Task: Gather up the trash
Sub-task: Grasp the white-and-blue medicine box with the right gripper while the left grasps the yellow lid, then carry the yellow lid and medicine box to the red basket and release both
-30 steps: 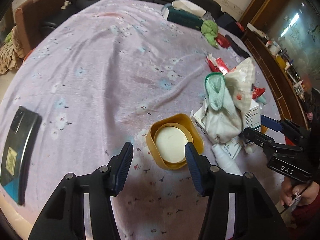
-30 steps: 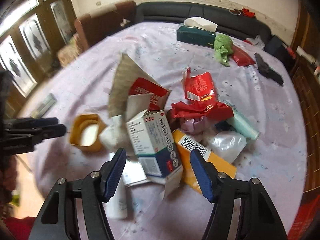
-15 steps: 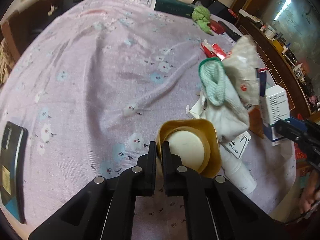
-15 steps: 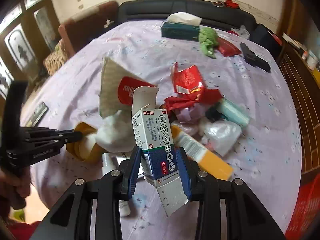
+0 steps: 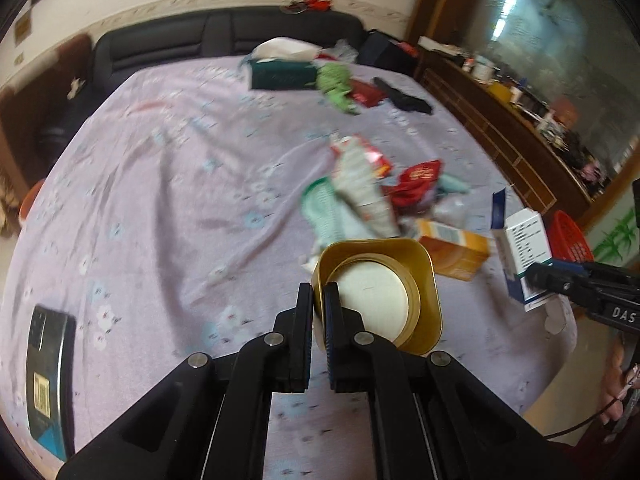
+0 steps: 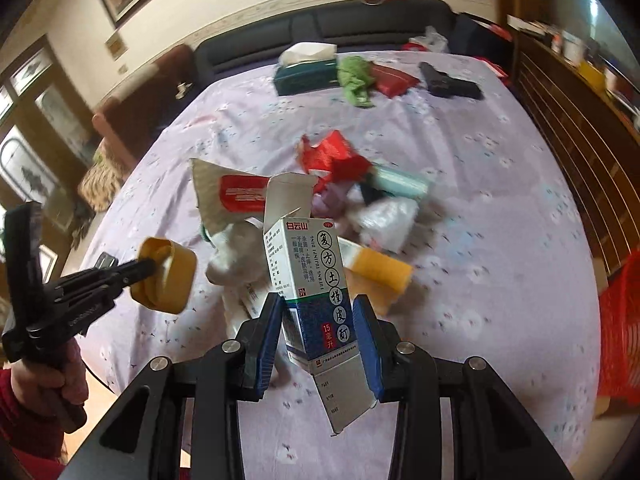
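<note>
My left gripper (image 5: 318, 298) is shut on the rim of a gold-yellow lid (image 5: 380, 292) with a white inner disc, held above the lilac flowered cloth (image 5: 168, 200). The right wrist view shows that lid (image 6: 166, 276) at the left, pinched by the left gripper (image 6: 146, 266). My right gripper (image 6: 318, 310) is shut on a blue-and-white medicine box (image 6: 316, 280) with its flaps open, lifted off the cloth. The left wrist view has that box (image 5: 524, 252) at the right edge. A trash heap (image 6: 360, 200) of red wrappers, an orange box and plastic lies behind.
A red basket (image 6: 620, 328) stands beyond the table's right edge. At the far end lie a green tissue box (image 6: 306, 72), a green cloth (image 6: 354, 78), a red packet (image 6: 394, 78) and a black toy pistol (image 6: 450, 82). A dark phone (image 5: 48, 380) lies at the near left.
Both grippers closed, the left on the lid's rim and the right on the medicine box. Both then rose off the cloth with their loads and rolled.
</note>
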### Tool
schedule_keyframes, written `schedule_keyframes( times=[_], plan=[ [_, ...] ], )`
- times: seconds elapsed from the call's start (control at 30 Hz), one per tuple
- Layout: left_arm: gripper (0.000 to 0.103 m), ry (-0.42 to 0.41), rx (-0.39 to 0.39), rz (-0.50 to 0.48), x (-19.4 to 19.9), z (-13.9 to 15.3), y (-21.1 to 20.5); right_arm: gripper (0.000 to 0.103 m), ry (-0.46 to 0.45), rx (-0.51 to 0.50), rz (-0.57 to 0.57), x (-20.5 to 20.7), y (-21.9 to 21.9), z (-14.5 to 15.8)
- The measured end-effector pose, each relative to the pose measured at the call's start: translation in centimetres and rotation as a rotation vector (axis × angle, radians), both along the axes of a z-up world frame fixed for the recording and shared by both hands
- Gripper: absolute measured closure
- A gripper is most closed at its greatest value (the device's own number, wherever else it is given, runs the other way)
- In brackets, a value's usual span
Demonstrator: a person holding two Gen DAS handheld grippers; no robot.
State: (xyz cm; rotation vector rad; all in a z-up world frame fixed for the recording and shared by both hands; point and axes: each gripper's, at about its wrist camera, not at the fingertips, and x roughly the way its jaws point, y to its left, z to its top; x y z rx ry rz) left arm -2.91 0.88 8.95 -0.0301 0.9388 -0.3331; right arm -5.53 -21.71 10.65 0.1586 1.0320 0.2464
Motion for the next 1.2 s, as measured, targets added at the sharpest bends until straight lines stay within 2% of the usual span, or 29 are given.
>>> schedule_keyframes(
  times=[0.2, 0.37, 0.77, 0.97, 1.2],
  plan=[
    [0.098, -0.022, -0.022, -0.118, -0.4, 0.4, -4.6, 0.064, 0.032, 0.013, -0.128, -2.6, -3.7, -0.1],
    [0.098, -0.033, -0.021, -0.176, -1.0, 1.2, -8.3, 0.064, 0.024, 0.033, -0.217, -4.2, -7.6, 0.4],
    [0.098, -0.053, -0.016, -0.260, -2.1, 3.5, -17.2, 0.063, -0.019, 0.096, -0.279, -6.0, -15.9, 2.1],
    [0.098, -0.054, -0.008, -0.369, -2.4, 4.6, -23.7, 0.063, -0.037, 0.138, -0.358, -7.4, -21.3, 2.4],
    [0.098, -0.048, 0.004, -0.502, -2.3, 5.1, -32.4, 0.063, -0.062, 0.187, -0.513, -9.9, -29.0, 2.5]
  ],
)
